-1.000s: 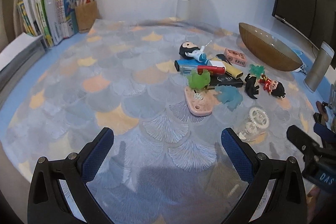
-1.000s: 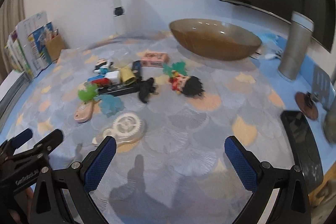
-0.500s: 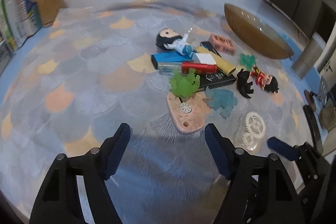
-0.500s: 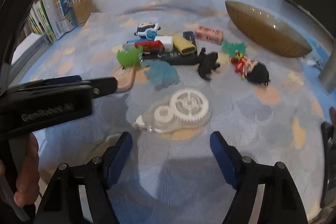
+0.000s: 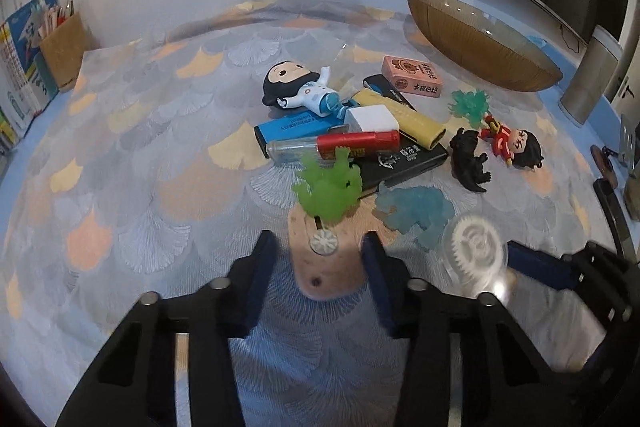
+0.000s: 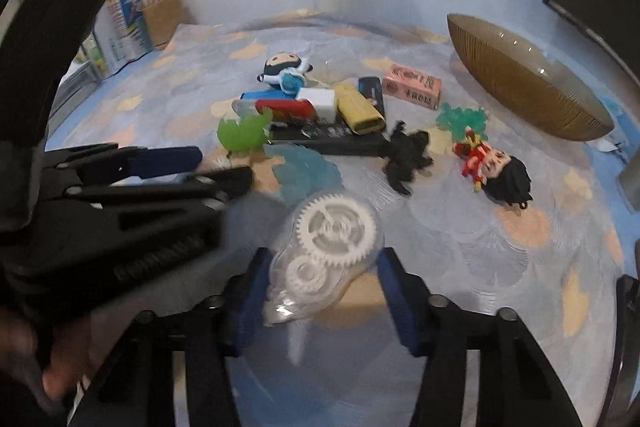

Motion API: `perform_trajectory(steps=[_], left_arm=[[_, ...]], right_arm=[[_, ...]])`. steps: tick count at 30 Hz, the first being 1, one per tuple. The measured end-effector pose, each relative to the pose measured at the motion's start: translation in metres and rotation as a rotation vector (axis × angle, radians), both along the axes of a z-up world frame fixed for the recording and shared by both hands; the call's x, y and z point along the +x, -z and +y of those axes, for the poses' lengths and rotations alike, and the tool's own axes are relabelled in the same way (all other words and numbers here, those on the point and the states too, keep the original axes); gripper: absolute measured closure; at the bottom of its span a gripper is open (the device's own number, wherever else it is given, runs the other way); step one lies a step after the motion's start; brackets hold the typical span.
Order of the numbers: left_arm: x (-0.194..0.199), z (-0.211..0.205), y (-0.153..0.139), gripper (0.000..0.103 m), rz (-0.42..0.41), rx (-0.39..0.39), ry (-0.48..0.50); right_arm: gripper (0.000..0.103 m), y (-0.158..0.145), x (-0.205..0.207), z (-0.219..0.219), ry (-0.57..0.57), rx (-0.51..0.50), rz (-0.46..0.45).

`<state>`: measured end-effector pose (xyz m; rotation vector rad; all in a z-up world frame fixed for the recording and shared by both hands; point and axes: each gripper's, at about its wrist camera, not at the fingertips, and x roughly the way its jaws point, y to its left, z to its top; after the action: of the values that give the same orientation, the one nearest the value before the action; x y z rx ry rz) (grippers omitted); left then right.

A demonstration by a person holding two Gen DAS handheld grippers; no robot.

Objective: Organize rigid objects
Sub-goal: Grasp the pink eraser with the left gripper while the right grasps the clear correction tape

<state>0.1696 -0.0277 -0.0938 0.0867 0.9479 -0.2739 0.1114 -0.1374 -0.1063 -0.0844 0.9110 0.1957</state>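
My left gripper points down at a flat pink gadget that lies between its blue fingers; the jaws are closing and a small gap still shows on the left side. My right gripper straddles a clear tape dispenser with white gears; its jaws are closing too, with the pads close beside it. A pile of small items lies beyond: green toy, blue translucent toy, black dinosaur, red-dressed doll, blue-suited doll, pink box.
A brown oval bowl stands at the back right beside a silver cylinder. A cardboard pen holder and books line the back left. A dark phone lies at the right edge. A hand holds the left gripper.
Both grippers moved forward and down towards the pile and narrowed their jaws. The pink gadget now sits between the left fingers, the clear dispenser between the right ones.
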Motion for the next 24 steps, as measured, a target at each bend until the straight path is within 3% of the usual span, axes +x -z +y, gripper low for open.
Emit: perform_trajectory(steps=[7,9,11,12,14,16,17,18,19,20,21,24], left_arm=[[-0.01,0.01,-0.004,0.067,0.015,-0.077,0.011],[-0.011,0.01,-0.004,0.063,0.019,-0.08,0.017],[-0.01,0.009,-0.004,0.057,0.022,-0.079,0.017],[-0.009,0.008,-0.004,0.057,0.023,-0.075,0.015],[-0.007,0.005,-0.003,0.057,0.014,-0.068,0.02],[-0.005,0.002,-0.002,0.062,-0.001,-0.055,0.015],[-0.004,0.001,-0.002,0.07,-0.006,-0.048,0.01],[-0.004,0.001,-0.002,0.07,-0.008,-0.049,0.006],[-0.004,0.002,-0.002,0.071,-0.009,-0.059,0.005],[-0.005,0.003,-0.003,0.071,-0.01,-0.067,0.005],[-0.007,0.005,-0.002,0.071,-0.011,-0.075,0.001],[-0.015,0.009,-0.003,0.071,-0.01,-0.089,-0.01]], right_arm=[[0.06,-0.006,-0.009,-0.051,0.003,0.029,0.009],[0.059,-0.006,-0.008,-0.056,0.013,0.053,0.02],[0.044,-0.006,-0.004,-0.051,-0.03,0.075,0.047],[0.03,-0.005,-0.002,-0.045,-0.056,0.062,0.056],[0.03,-0.004,0.0,-0.033,-0.07,-0.013,0.016],[0.034,-0.001,0.007,-0.027,-0.089,-0.027,0.009],[0.034,0.001,0.011,-0.027,-0.09,-0.011,0.004],[0.039,0.001,0.014,-0.027,-0.085,-0.002,0.002],[0.052,-0.001,0.015,-0.026,-0.091,0.007,-0.001],[0.056,-0.001,0.016,-0.024,-0.114,0.026,0.007],[0.066,-0.001,0.014,-0.02,-0.129,0.027,0.006],[0.068,-0.001,0.0,-0.008,-0.17,0.001,-0.006]])
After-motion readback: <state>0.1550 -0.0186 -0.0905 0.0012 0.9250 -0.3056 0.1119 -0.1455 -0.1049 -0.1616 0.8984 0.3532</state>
